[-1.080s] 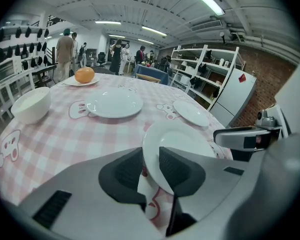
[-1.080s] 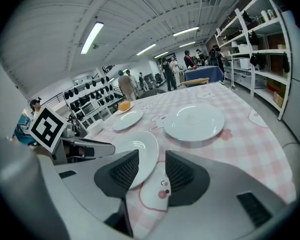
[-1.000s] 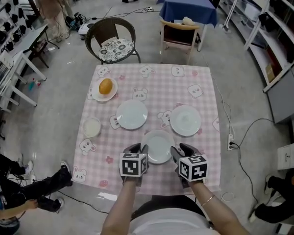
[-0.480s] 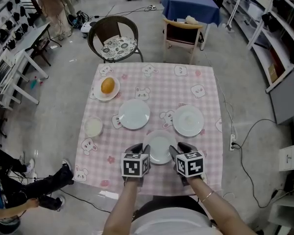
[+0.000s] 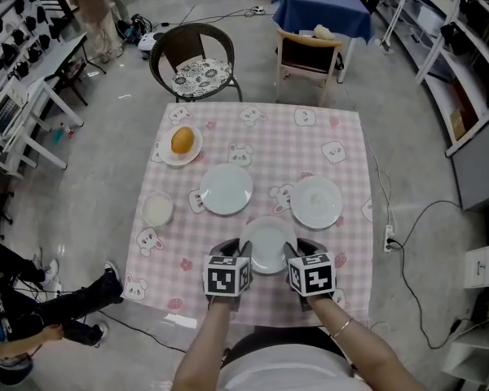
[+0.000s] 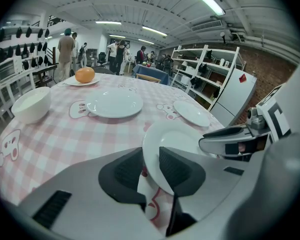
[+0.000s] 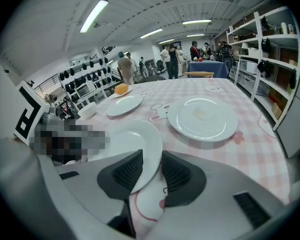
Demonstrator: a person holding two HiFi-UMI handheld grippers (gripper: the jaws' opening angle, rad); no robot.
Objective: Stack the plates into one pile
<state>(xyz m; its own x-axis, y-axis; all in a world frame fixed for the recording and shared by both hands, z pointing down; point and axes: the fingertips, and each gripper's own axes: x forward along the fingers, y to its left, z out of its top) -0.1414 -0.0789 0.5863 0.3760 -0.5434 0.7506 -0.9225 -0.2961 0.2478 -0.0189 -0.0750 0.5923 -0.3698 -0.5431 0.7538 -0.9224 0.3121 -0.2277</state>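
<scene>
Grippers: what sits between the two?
A white plate, in the head view; the left gripper grips its rim, and the right gripper has just been closing its jaws on the opposite rim.

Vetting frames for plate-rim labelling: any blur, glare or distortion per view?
Head view: sharp, evenly lit, soft shadows, table edges slightly bowed by the wide lens. Left gripper view: heavy fisheye, dark corners, near plate crisp. Right gripper view: same fisheye, ceiling-light sheen on the right plate, no motion blur.

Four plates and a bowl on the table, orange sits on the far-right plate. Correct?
Not quite. The orange sits on the far-left plate, not the far-right one; the head view shows it. The plate count and the bowl on the table are right.
</scene>
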